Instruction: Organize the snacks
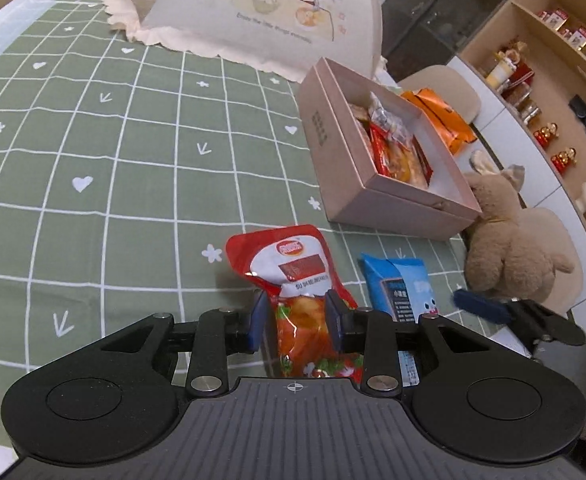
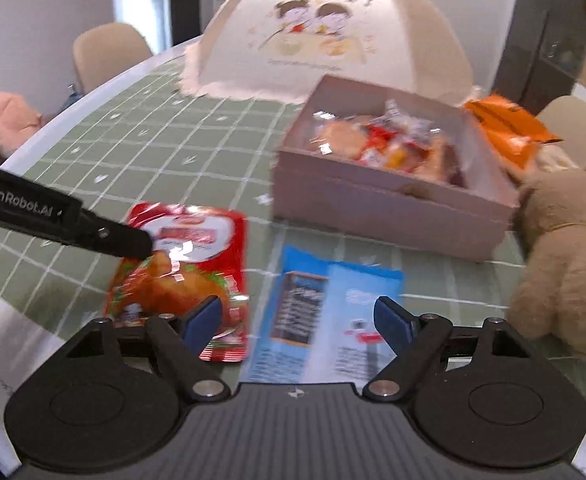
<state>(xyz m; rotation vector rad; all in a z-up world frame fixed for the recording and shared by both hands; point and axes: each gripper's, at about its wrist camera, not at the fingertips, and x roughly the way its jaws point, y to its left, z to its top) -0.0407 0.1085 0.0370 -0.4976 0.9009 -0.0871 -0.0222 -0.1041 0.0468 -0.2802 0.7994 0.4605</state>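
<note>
Red snack pouch (image 1: pixel 293 300) on green tabletop (image 1: pixel 93 160), pinched mid-body between left gripper (image 1: pixel 296 320) jaws. Likely to slip or fold if lifted, being slick and floppy. Blue packet (image 2: pixel 325 316) lying flat under right gripper (image 2: pixel 299 318), jaws spread, touching nothing. Both tilted steeply down toward pink box (image 1: pixel 393 208).

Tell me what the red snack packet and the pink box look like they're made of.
Red snack packet: glossy plastic film, probably, judging by its crinkles and bright glare. Pink box: matte cardboard or paperboard, it seems, with flat stiff walls, sharp edges and no shine.
</note>
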